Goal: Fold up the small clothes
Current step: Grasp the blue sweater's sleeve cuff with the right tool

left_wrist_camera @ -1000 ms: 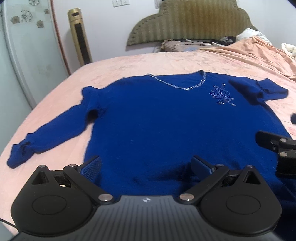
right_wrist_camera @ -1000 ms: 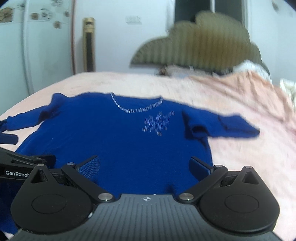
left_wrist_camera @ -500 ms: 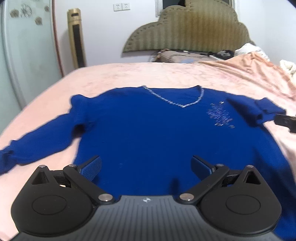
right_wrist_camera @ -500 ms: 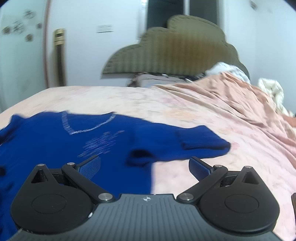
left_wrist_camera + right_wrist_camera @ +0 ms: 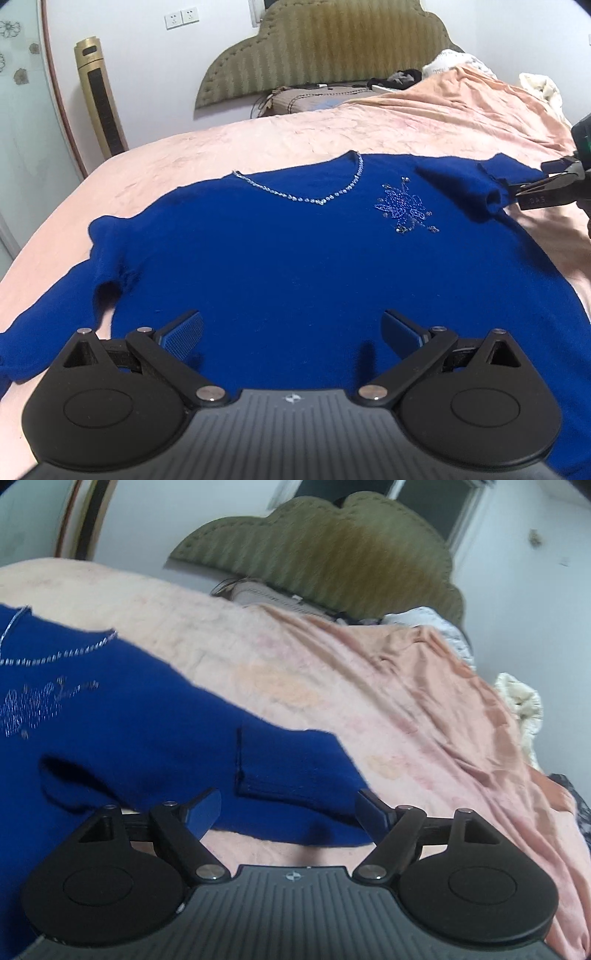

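A small royal-blue sweater [image 5: 295,258] with a silver-beaded V-neck and a beaded flower lies flat, front up, on the pink bed. My left gripper [image 5: 291,326] is open and empty, just above the sweater's lower body. My right gripper [image 5: 290,810] is open, its fingers either side of the cuff [image 5: 295,771] of the sweater's right sleeve, which lies between them ungripped. The right gripper also shows in the left wrist view [image 5: 550,188] beside that sleeve end [image 5: 495,181]. The other sleeve [image 5: 48,325] stretches out to the left.
The pink bedspread [image 5: 258,147] covers the bed, with a rumpled peach blanket [image 5: 424,686] to the right. An olive headboard [image 5: 325,48] and pillows stand at the far end. A gold tower fan [image 5: 99,99] and a glass door are at the far left.
My right gripper has swung right and come down to the right sleeve cuff, which now lies between its open fingers. The left gripper has shifted slightly over the sweater's lower body.
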Demonstrator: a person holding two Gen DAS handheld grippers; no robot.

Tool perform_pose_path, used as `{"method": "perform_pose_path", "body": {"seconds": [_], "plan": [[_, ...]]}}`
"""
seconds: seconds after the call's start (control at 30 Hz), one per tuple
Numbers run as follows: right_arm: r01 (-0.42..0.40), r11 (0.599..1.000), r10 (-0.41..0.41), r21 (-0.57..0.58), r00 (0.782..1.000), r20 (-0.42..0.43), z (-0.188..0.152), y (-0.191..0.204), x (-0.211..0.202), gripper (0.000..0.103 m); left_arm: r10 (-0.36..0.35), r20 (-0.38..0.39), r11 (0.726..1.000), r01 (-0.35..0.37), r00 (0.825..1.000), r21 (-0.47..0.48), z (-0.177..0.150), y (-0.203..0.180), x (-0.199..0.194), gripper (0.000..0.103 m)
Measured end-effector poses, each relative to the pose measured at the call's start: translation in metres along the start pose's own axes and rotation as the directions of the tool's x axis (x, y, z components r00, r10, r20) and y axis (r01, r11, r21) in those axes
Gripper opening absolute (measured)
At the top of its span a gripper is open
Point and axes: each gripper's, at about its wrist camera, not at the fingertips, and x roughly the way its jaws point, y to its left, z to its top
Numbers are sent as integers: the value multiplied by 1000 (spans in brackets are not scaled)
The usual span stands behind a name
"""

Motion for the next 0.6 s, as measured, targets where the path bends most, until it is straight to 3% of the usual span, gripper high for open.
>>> {"method": "perform_pose_path", "body": {"seconds": [0.13, 0.2, 0.23, 0.27, 0.37, 0.5, 0.6], "plan": [[-24, 999, 25, -33, 1000, 19, 2, 3, 13, 81, -5, -22, 1000, 5, 1000, -7, 2, -2, 9, 103], [-49, 999, 49, 12, 999, 24, 5, -4, 20, 77, 1, -26, 1000, -1, 1000, -5, 2, -2, 11, 103], [-65, 997, 64, 45, 998, 19, 6, -9, 23, 58, 5, -29, 1000, -5, 1000, -1, 2, -2, 12, 103], [-83, 993, 82, 82, 997, 10, 8, -15, 28, 33, 10, -31, 1000, -10, 999, 1, 3, -2, 12, 103], [-91, 983, 89, 159, 996, 17, 8, -28, 31, 11, 23, -37, 1000, -23, 999, 1, 4, 0, 13, 103], [-99, 951, 81, 293, 994, 72, 4, -56, 20, 11, 36, -52, 999, -37, 998, -14, 5, 6, 18, 103], [-39, 921, 1, 387, 995, 98, 3, -89, 7, 11, 43, -64, 999, -44, 997, -26, 6, 11, 20, 103]]}}
